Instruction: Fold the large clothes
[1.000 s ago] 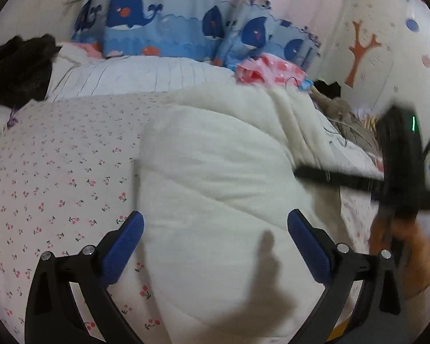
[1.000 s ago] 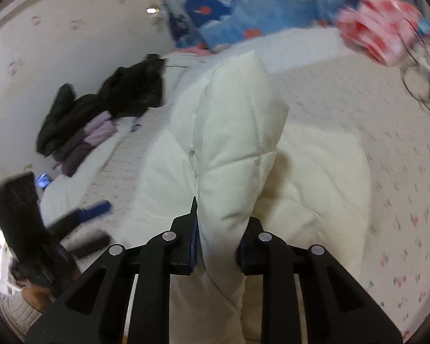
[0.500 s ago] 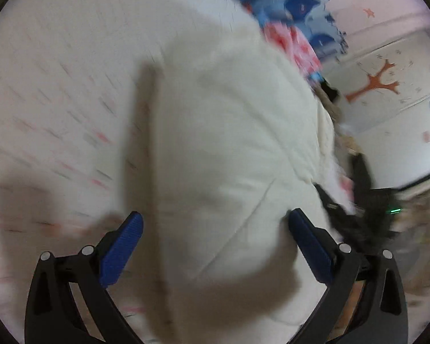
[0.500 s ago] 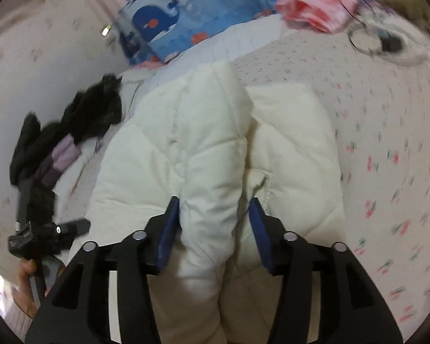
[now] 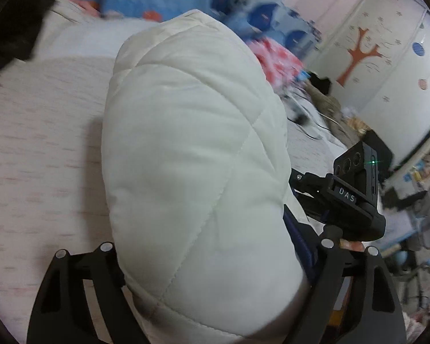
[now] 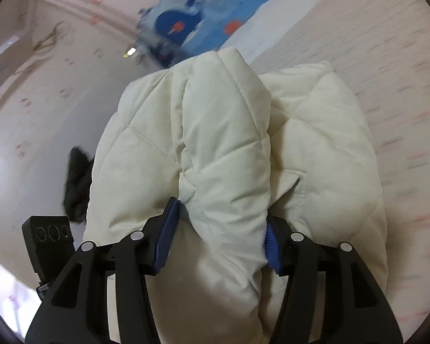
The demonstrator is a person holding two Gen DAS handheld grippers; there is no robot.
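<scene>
**Right wrist view: both hand-held grippers closing on the jacket**

I am seeing my right hand-held gripper (image 6: 218, 235) pinching a raised fold of the cream quilted jacket (image 6: 229, 143) between its 2 blue pads. My left hand-held gripper (image 5: 206, 261) is clamping around a thick puffed bundle of the same jacket (image 5: 192, 149), which is bulging above the cherry-print bed sheet (image 5: 37, 149). Dark clothes (image 5: 11, 37) are lying further back.
</scene>
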